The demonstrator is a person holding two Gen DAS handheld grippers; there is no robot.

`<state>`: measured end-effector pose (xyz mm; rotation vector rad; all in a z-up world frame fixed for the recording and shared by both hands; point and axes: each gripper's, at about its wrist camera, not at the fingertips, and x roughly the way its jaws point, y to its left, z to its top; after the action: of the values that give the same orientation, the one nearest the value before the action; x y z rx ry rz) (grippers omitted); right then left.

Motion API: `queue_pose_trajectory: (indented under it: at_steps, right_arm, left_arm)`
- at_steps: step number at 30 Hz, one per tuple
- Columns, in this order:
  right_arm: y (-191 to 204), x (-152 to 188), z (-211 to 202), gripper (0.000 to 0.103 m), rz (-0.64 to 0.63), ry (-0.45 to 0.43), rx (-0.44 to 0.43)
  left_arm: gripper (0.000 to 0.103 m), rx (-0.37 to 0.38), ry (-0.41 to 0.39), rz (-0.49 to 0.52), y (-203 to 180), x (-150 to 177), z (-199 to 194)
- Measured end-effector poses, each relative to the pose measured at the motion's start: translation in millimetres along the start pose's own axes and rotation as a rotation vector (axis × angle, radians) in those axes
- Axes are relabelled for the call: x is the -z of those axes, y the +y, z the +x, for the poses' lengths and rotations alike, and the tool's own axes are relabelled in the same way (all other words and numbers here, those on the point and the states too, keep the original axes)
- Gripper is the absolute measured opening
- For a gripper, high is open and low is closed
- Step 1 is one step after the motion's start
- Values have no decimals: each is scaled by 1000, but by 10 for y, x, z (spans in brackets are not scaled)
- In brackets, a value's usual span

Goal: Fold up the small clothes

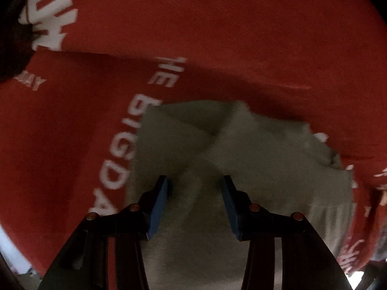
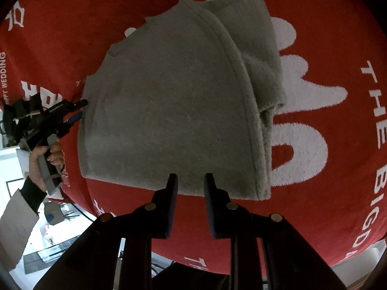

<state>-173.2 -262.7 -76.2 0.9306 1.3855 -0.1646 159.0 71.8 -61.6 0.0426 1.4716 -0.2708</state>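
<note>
Grey knitwear (image 2: 174, 106) lies folded on a red cloth (image 2: 314, 193) printed with white lettering, and everything else can be placed around that grey garment. Off its left edge, as the right wrist camera sees it, a hand (image 2: 44, 159) in a dark cuff and pale sleeve grips the handle of the left gripper (image 2: 78, 110). That tool's black fingers and blue pads reach the garment's left border; from this far I cannot tell whether they touch it. The left gripper's own camera is blurred but clearer on the fingers: the left gripper (image 1: 194, 183) points down over the grey garment (image 1: 241, 169), its blue pads (image 1: 159, 207) standing apart with only flat knit below and nothing caught between them, so it is released. In that view the garment shows crossing folds near its middle and a ragged right edge. Moving right across the garment in the right wrist view, a raised seam curves down it, and beyond the seam a second folded layer sticks out toward the big white print. At the garment's near hem the right gripper (image 2: 191, 177) sits with its dark fingers (image 2: 173, 186) narrowly parted, tips at the hem, gripping nothing.
</note>
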Motion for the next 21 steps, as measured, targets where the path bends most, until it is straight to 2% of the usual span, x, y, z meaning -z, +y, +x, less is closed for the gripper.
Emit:
queue_pose_trajectory:
  at_steps: [3,7,12,13,14,16,21]
  right_arm:
    - [45,-27,28,24,-10,-2,-7]
    - [122,-52,77,24,-17,-4,-11]
    - [254,-7,151,24,-16,2,-5]
    - [294,15,156,24,-12,-3,-3]
    - [333,37,156,24,-8,-11,-3]
    - [412,95,154,24,1,-28,-1]
    - [612,284,217,25,48,-56,-4]
  left_arm:
    - [47,-22,15,1,56,42,-37]
    - [47,-69,17,71,11,183,-115]
    - [47,-61,46,154,-58,376,-193]
    - [52,-58,54,166,-58,405,-205]
    - [75,-55,61,184,-61,437,-221]
    - [92,-51,42,209,-55,481,-280]
    - [92,-54,35,279,15,577,-418]
